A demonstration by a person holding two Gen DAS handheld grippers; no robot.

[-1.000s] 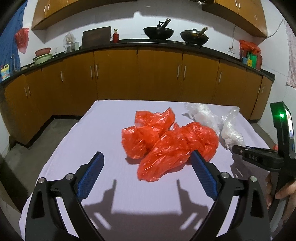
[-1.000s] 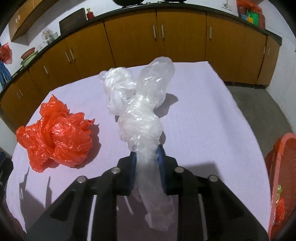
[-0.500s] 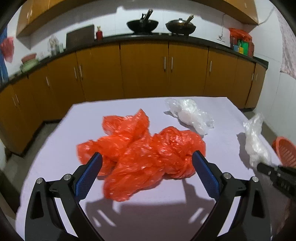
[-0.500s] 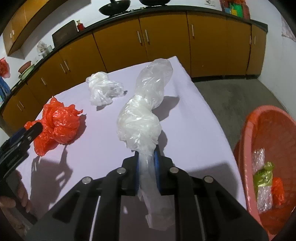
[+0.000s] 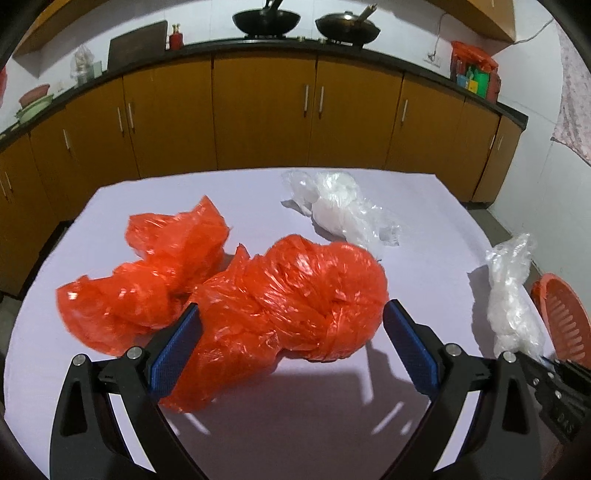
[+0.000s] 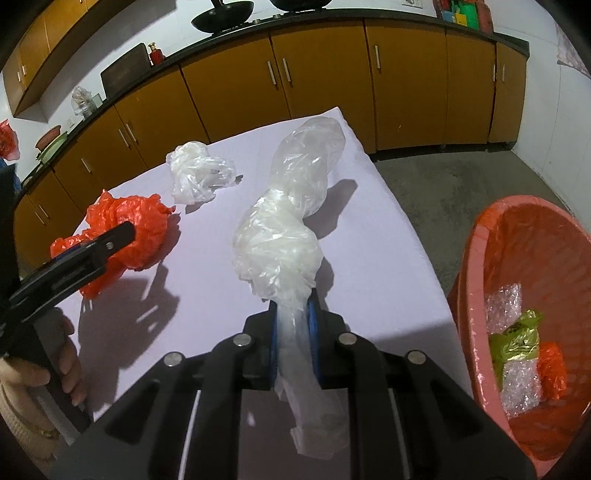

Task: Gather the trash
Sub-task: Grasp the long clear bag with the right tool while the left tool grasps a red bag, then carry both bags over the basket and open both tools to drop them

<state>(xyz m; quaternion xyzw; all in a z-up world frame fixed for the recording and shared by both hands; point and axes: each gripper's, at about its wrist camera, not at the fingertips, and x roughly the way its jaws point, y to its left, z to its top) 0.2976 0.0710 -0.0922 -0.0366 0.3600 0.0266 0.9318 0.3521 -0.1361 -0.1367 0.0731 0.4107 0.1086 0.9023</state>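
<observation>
right gripper (image 6: 293, 334) clenched on crinkly clear plastic bag (image 6: 284, 236); left gripper (image 5: 288, 347) spread around glossy red bag (image 5: 291, 295)

Black left gripper (image 5: 290, 345), blue pads, silver screws, bare-skinned hand (image 6: 68, 365)

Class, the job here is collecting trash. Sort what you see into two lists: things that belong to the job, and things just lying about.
Belongs to the job:
- red plastic bags on the table
- crumpled clear bag on the table
- twisted clear bag, held in the right gripper
- left gripper, open
- orange basket with trash inside

Just lying about:
- woks
- cupboards
- red bottle
</observation>
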